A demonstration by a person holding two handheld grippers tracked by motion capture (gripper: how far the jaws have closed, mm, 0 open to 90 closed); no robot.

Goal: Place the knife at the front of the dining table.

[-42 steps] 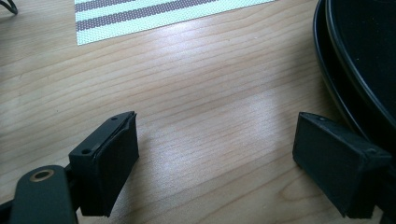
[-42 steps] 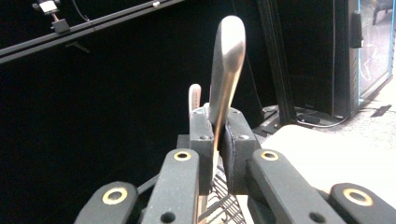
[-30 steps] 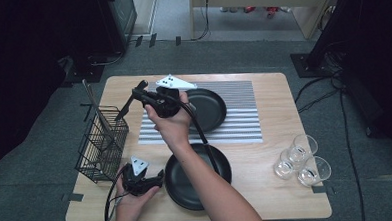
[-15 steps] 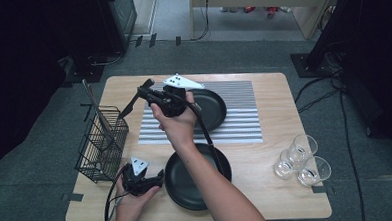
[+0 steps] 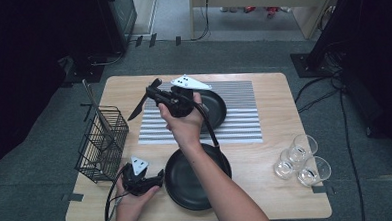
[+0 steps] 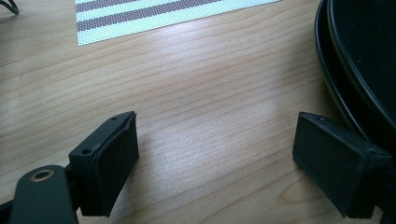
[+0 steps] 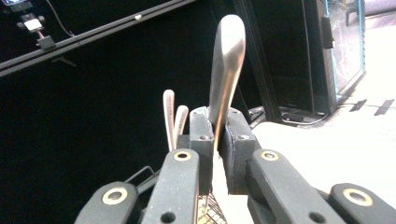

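A slim metal utensil [image 7: 227,60], probably a knife, is being pinched by the right tongs [image 7: 215,140], the pads clenched on it low down so that most of its length is standing free above the grip; in the high view it [image 5: 142,100] is being carried above the surface [image 5: 267,192], between the far plate [image 5: 215,109] and the wire basket [image 5: 101,144]. Because so little of the smooth metal is being gripped, the piece is judged likely to pivot or slide between the pads if the wrist is tipped quickly, and a drop from here could be landing on the striped mat [image 5: 239,116] or clattering off the basket rim. Other pale handles [image 7: 173,116] are already standing in the basket, so a lowered tip could be catching on them or on the wire mesh and getting levered loose. The left tongs [image 6: 215,158] are being rested released on the surface, nothing between them, with one pad just beside the rim of the near plate [image 6: 364,70]; a careless shift there could be nudging that plate.
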